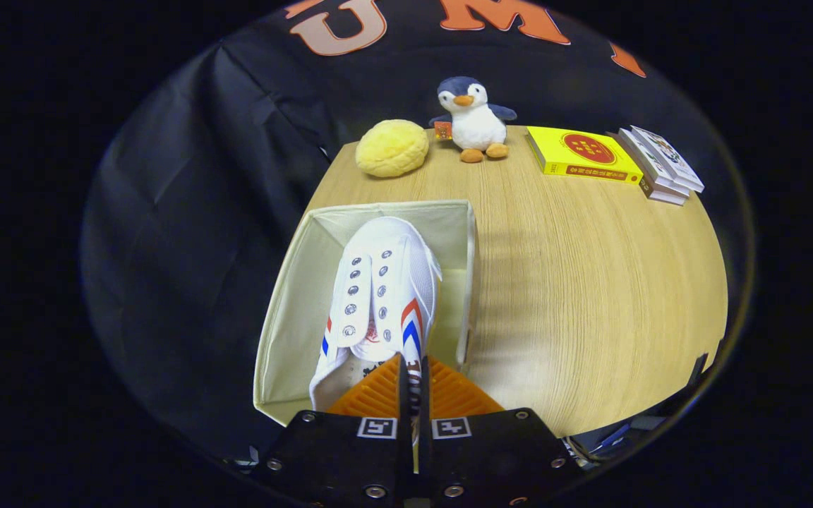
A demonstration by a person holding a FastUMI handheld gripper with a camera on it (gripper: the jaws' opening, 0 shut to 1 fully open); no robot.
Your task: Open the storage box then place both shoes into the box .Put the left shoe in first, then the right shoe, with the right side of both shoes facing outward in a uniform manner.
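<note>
The hand-held gripper [413, 384], fingers clamped on the heel rim of a light, floppy canvas shoe [382, 296], holds it over the open storage box [286, 296].

gripper [413, 377]: fingers pinched on white shoe's heel rim
white shoe [382, 296]: toe-forward, over open storage box [286, 310]
table [590, 282]: wooden

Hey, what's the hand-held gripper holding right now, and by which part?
The hand-held gripper is shut on the white shoe, pinching the heel-side rim of its collar, with the shoe hanging toe-forward over the open storage box.
</note>
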